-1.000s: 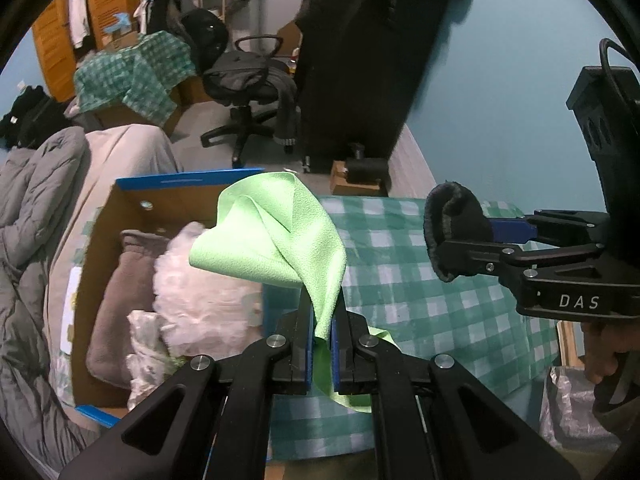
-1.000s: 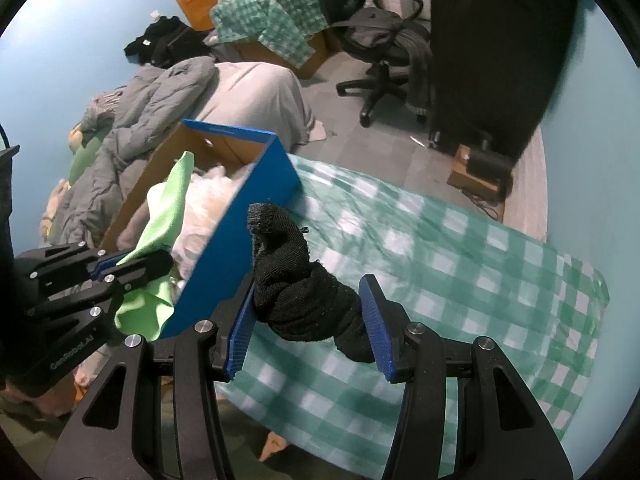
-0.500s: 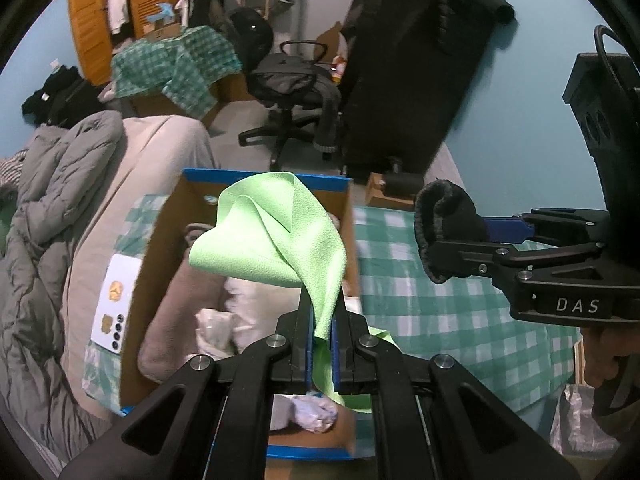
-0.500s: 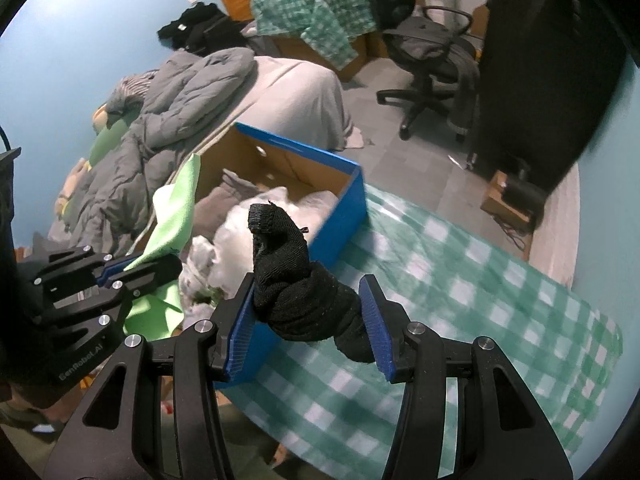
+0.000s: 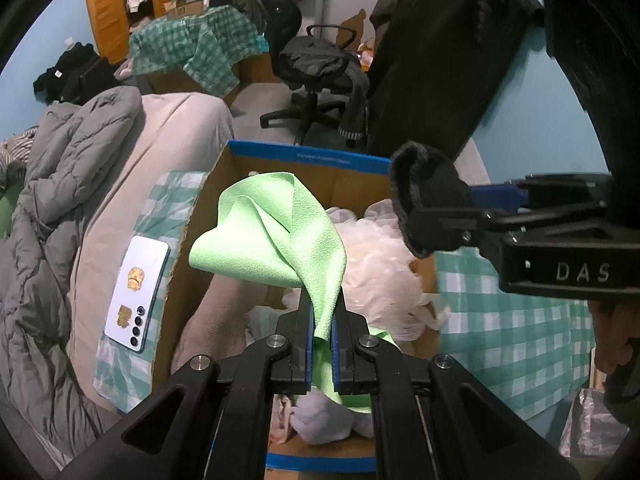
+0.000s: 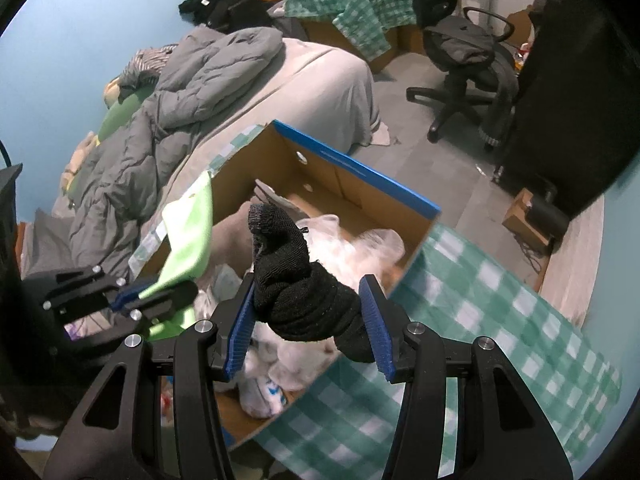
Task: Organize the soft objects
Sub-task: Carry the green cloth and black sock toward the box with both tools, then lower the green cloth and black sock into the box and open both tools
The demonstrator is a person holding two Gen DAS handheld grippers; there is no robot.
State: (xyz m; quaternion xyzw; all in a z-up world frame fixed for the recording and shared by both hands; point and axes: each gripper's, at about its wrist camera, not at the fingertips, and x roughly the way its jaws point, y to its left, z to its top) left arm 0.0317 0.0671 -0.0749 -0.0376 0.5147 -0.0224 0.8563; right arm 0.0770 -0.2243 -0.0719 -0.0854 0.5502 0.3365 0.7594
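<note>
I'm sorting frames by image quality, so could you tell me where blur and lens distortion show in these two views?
Left wrist view: mostly sharp, the green cloth crisp in the left claw; fisheye bends the room's edges, dark vignette in the corners. Right wrist view: the black sock in the right claw is sharp, but the checked cloth and cardboard box smear with motion blur.

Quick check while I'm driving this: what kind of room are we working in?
Most likely a bedroom, lived-in and cluttered: a bed with a grey quilted duvet, an office chair draped with clothes, and wooden wardrobe doors at the back.
</note>
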